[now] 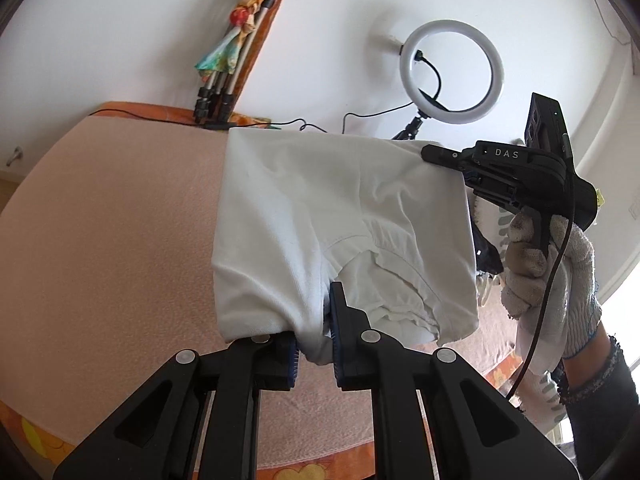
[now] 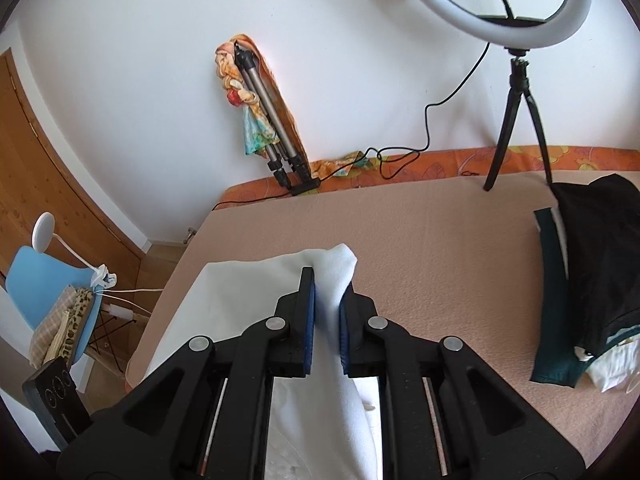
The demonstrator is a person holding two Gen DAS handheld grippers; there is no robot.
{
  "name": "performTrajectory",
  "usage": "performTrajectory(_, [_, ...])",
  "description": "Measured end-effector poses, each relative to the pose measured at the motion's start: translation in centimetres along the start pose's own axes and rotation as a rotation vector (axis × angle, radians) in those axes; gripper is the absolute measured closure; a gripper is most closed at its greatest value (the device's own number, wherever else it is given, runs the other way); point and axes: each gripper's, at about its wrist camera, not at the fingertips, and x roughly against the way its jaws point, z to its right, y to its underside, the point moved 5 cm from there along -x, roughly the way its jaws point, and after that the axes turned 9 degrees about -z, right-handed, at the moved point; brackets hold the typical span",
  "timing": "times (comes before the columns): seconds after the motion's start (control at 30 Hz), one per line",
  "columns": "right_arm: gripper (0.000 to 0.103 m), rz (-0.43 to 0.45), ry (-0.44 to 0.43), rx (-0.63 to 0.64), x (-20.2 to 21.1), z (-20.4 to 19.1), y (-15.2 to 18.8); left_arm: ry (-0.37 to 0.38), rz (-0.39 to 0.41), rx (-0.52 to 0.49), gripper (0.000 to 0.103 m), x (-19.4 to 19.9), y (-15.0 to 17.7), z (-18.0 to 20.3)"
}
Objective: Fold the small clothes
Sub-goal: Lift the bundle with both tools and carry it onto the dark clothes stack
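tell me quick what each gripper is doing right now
left gripper: shut on the white garment
right gripper: shut on the same white garment

White garment (image 1: 320, 208): small, soft knit, seamed; hangs spread and creased, lifted off the peach bed cover (image 1: 112, 240).

I saw a white ring light (image 2: 492, 4) on a small black tripod (image 2: 520, 120) by the white wall (image 2: 120, 40), a folded grey tripod (image 2: 266, 120) wrapped in colourful cloth leaning there, and a blue chair (image 2: 40, 284) near the wooden door (image 2: 48, 160).
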Motion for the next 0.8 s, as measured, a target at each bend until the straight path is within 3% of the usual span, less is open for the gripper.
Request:
performTrajectory(0.27, [0.092, 0.077, 0.064, -0.024, 7.4, 4.2, -0.6, 0.082, 0.019, -0.128, 0.092, -1.7, -1.0, 7.5])
performTrajectory(0.47, [0.092, 0.115, 0.119, -0.041, 11.6, 8.3, -0.9, 0.14, 0.011, -0.159, 0.092, -4.2, -2.0, 11.9])
performTrajectory(0.8, [0.092, 0.15, 0.286, -0.052, 16.4, 16.9, -3.1, 0.184, -0.003, -0.281, 0.092, -10.6, -4.6, 20.7])
